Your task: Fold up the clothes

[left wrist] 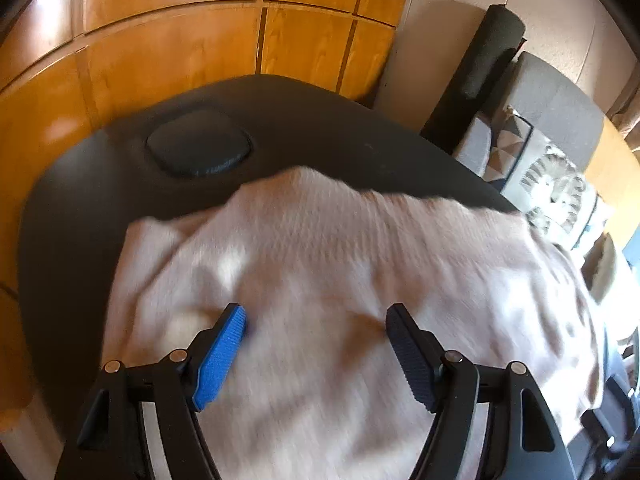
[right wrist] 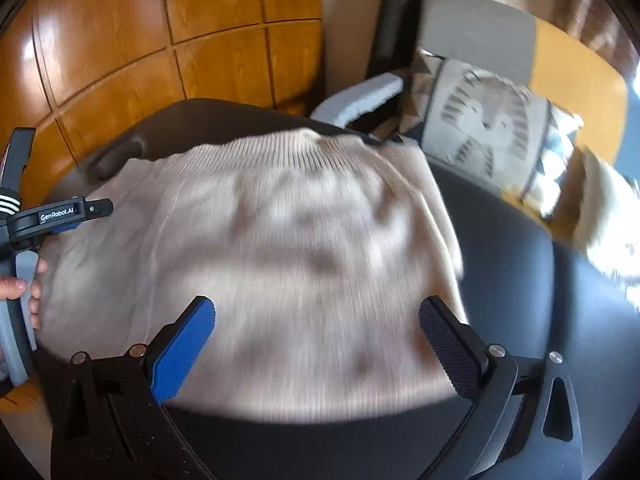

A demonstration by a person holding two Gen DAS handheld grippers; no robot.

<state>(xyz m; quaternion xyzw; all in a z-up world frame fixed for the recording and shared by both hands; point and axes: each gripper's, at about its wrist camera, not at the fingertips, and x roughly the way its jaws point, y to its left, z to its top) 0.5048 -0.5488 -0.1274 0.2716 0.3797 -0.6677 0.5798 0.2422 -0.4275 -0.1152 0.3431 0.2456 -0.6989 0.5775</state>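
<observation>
Both tongs I'm running gape wide: left tongs [left wrist: 316, 316] over the beige knit sweater [left wrist: 340, 280], right tongs [right wrist: 316, 312] above its near edge on the black table [right wrist: 540, 280].

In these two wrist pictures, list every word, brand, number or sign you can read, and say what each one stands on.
"GenRobot.AI": white letters on the black body of the left gripper, seen in the right wrist view.
No other text is readable; the patterned cushion carries shapes only, no letters.
</observation>
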